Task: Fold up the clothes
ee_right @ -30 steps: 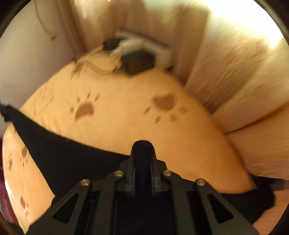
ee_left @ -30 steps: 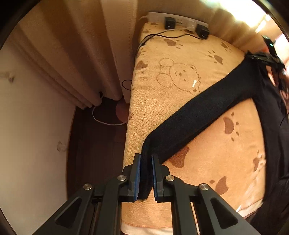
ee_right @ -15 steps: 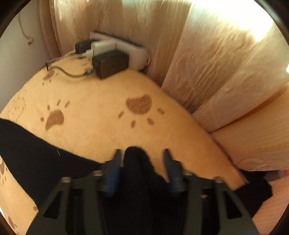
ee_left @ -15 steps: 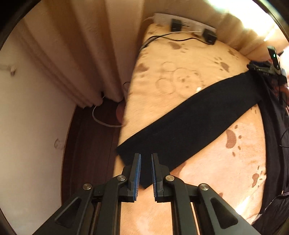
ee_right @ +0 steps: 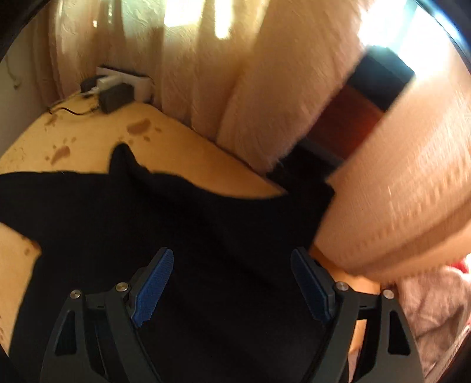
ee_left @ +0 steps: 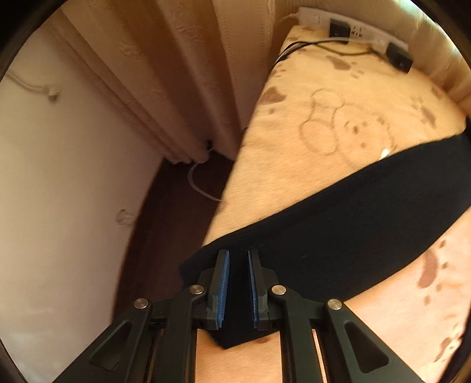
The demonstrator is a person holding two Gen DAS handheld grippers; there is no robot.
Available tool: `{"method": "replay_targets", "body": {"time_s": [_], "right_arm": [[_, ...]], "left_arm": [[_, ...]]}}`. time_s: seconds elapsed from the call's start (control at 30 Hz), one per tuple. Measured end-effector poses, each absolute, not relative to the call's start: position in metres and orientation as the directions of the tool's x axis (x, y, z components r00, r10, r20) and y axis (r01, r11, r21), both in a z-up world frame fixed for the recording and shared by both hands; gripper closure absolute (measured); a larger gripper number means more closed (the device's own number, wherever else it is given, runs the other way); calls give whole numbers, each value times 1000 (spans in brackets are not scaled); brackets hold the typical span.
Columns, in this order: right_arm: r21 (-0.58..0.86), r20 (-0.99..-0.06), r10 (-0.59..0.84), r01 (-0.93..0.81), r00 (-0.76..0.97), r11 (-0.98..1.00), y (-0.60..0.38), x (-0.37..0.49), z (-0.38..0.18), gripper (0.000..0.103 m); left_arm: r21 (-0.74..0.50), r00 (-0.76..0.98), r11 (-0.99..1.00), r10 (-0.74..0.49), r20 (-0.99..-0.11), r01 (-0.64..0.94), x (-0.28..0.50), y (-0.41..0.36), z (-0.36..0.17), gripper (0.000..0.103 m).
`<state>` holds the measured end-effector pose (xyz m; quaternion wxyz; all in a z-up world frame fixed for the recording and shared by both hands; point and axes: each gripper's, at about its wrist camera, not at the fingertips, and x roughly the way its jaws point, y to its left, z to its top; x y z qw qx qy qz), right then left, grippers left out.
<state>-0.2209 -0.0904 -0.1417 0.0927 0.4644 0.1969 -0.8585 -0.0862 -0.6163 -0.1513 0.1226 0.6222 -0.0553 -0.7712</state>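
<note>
A black garment (ee_left: 347, 218) lies in a long band across the tan paw-print blanket (ee_left: 332, 123). My left gripper (ee_left: 237, 259) has its jaws close together around the garment's near end at the blanket's left edge; the cloth fills the narrow gap between the blue pads. In the right wrist view the black garment (ee_right: 176, 218) spreads flat with a small raised peak at its far edge. My right gripper (ee_right: 232, 259) is open wide just above the cloth and holds nothing.
A white power strip (ee_left: 350, 25) with black plugs and cables sits at the blanket's far end, also in the right wrist view (ee_right: 123, 85). Cream curtains (ee_right: 265, 97) hang close behind. Dark wood floor (ee_left: 167, 224) and a white wall lie left of the blanket.
My right gripper has opened wide and let the black cloth drop onto the blanket. My left gripper has lowered its end of the garment to the blanket's edge; its jaws parted slightly.
</note>
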Motion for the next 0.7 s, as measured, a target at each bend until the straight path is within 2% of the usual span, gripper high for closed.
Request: {"method": "replay_targets", "body": {"time_s": [0.13,0.2,0.3,0.43,0.53,0.57,0.6,0.63,0.67,0.7], "right_arm": [[-179,-851,82,141,-518,-974,-19,-218,-159,18],[-121,-863,76,58,-499,-991,14,-220,-166,18],[-80,-872,55,32,-487,-996,40,-227,-175,19],[-55,-877,22,54,-479,-997,47,-250,-190,21],[-28,-884,-11,77,-468,-997,41,-273,-205,23],[-23,-887,-24,96,-461,-995,37,-280,-210,27],[-25,-888,-30,112,-460,-993,30,-285,-214,37],[-27,-888,-35,129,-459,-991,24,-289,-218,42],[-32,-884,-39,142,-466,-989,18,-289,-218,60],[-36,-880,-43,156,-473,-987,12,-290,-218,83]], "left_arm": [[326,-179,-943,-332,-926,63,-81,-614,-153,79],[307,-170,-948,-318,-933,87,-86,-615,-150,78],[260,-200,-958,-279,-939,118,-95,-611,-135,78],[117,-348,-992,-127,-929,49,-116,-567,-95,78],[14,-413,-997,21,-911,-82,-147,-507,-82,78],[-23,-422,-991,77,-903,-131,-159,-485,-82,78],[-66,-423,-982,136,-896,-176,-172,-463,-83,78],[-109,-417,-971,192,-888,-215,-186,-442,-86,78],[-152,-405,-956,246,-881,-250,-199,-419,-91,78],[-190,-393,-940,294,-871,-283,-212,-395,-96,78]]}}
